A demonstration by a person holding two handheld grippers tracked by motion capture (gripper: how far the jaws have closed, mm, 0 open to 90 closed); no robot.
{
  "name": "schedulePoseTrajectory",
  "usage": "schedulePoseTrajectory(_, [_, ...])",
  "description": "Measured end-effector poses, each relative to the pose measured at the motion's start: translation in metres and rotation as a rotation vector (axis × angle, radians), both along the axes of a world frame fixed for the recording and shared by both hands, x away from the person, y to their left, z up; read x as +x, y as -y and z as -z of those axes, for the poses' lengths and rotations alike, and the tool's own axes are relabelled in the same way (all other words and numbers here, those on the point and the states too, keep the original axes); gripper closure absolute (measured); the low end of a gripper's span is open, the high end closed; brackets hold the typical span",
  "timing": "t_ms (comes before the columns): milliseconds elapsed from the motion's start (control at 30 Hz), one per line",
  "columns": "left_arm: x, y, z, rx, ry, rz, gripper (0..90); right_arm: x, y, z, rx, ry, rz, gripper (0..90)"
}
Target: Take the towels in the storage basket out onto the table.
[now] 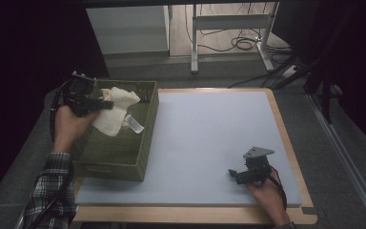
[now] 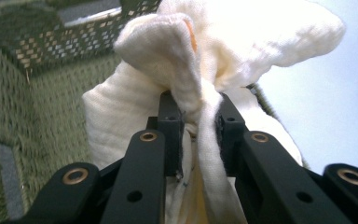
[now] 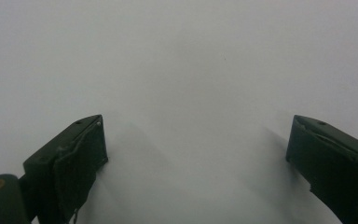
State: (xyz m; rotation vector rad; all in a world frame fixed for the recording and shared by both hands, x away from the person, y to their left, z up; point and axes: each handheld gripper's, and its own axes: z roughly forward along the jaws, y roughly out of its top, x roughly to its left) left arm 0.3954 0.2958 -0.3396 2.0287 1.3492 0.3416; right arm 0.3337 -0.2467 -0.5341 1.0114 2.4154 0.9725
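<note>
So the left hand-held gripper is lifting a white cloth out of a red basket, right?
Not quite: the basket is green, not red, as the high view shows. The left hand-held gripper does grip the white cloth above it.

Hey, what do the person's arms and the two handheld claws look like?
Both claws are black: the left claw trails a black cable; the right claw carries a grey three-cornered plate. Brass-coloured rivets dot the links. The left sleeve is dark-and-white plaid.
</note>
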Motion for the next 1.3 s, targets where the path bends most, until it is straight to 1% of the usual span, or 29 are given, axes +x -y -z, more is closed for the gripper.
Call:
schedulePoseTrajectory(67, [-0.001,0.005,-0.007,0.003,0.012,0.009,77.1,0.0,0.0,0.0,0.0,0.0,0.0,5.0])
schedulePoseTrajectory(300, [0.0,0.018,-0.024,0.0,0.04,0.032,77.1,0.0,0.0,0.0,0.0,0.0,0.0,5.0])
schedulePoseTrajectory(500, [0.003,0.035,-0.03,-0.01,0.055,0.061,77.0,0.0,0.0,0.0,0.0,0.0,0.0,5.0])
schedulePoseTrajectory(533, [0.003,0.035,-0.03,-0.01,0.055,0.061,77.0,0.0,0.0,0.0,0.001,-0.001,0.0,5.0])
schedulePoseTrajectory(567, [0.005,0.04,-0.03,-0.011,0.056,0.072,77.0,0.0,0.0,0.0,0.001,-0.001,0.0,5.0])
schedulePoseTrajectory(867, [0.015,0.075,-0.027,-0.02,0.061,0.123,76.9,0.0,0.0,0.0,0.0,0.0,-0.001,5.0])
schedulePoseTrajectory(1067, [0.023,0.102,-0.021,-0.008,0.066,0.159,76.6,0.0,0.0,0.0,0.0,0.0,-0.001,5.0])
schedulePoseTrajectory(1300, [0.03,0.137,-0.012,-0.013,0.067,0.215,76.2,0.0,0.0,0.0,0.002,-0.003,0.0,5.0])
